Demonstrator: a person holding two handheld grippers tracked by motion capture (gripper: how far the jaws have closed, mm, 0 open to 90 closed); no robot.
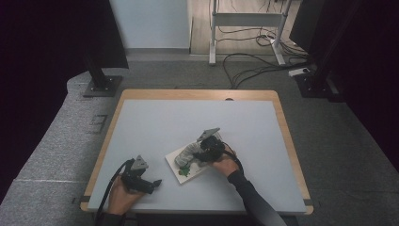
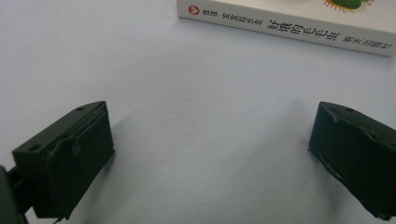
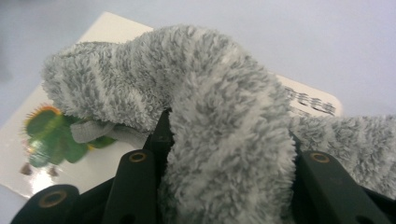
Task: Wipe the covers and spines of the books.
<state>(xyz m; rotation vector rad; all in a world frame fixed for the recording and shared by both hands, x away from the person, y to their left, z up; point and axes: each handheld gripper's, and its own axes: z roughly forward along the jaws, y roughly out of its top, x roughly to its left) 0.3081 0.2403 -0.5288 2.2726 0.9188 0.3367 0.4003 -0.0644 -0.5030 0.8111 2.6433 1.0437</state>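
Right gripper (image 1: 201,155): the jaws are clamped on a thick fold of one grey striped fluffy cloth (image 3: 205,107). The right gripper view shows the fold bulging up between the two black jaws, with the rest of the cloth draped ahead of and to both sides of them, lying over one white book (image 3: 116,32). That view alone shows the green spiky picture (image 3: 51,135) on the cover, ahead and to the left of the jaws, and a small grey tag on the cloth just beside the left jaw. The high view shows the cloth (image 1: 187,153) as a small grey bundle on the book (image 1: 181,175).

Left gripper (image 1: 153,184): the jaws stand wide apart with nothing between them, only the bare pale table (image 2: 196,121). The left gripper view shows the book's spine (image 2: 285,29) ahead of the jaws, well apart from them, with printed characters along it; the high view does not resolve this lettering.

Count: one book, one cloth, two grippers, one table.
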